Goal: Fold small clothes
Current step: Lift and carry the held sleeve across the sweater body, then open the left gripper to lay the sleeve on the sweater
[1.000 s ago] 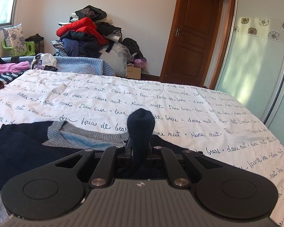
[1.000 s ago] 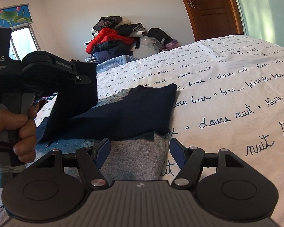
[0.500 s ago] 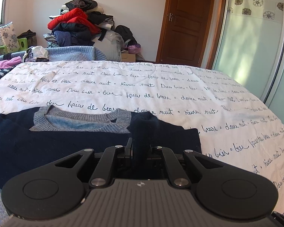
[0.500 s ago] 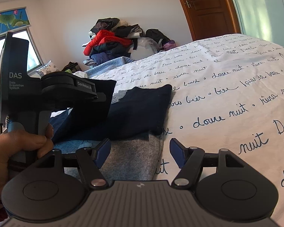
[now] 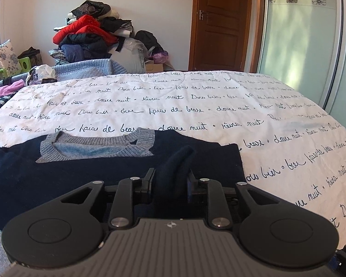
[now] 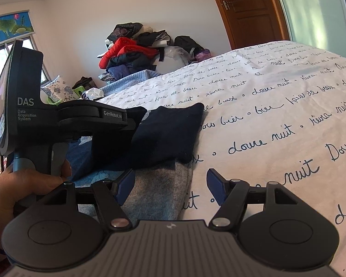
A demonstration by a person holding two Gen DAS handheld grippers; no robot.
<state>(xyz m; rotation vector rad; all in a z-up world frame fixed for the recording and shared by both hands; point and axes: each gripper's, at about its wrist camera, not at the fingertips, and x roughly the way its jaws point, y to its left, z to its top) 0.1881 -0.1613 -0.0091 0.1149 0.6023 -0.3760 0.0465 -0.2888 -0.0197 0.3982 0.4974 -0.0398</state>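
Observation:
A navy sweater (image 5: 80, 173) with a grey collar (image 5: 96, 145) lies flat on the white script-printed bedcover (image 5: 219, 97). My left gripper (image 5: 170, 184) is low over the sweater's right side. Its jaws are opening, and a loose fold of the navy sleeve (image 5: 175, 161) stands between them, no longer pinched. In the right wrist view the left gripper (image 6: 129, 120), held by a hand (image 6: 23, 189), rests over the folded-in navy sleeve (image 6: 168, 133). My right gripper (image 6: 170, 184) hangs open above the sweater's grey hem (image 6: 159, 184), with nothing gripped.
A tall pile of clothes (image 5: 92, 34) stands against the far wall behind a blue quilt (image 5: 87, 69). A wooden door (image 5: 219, 23) and a frosted sliding panel (image 5: 299, 34) are at the right. White bedcover stretches beyond and to the right of the sweater.
The left gripper sank toward the sweater, laying the raised sleeve over its body. Its jaws went from pinched on the sleeve to parted. The right gripper stayed put.

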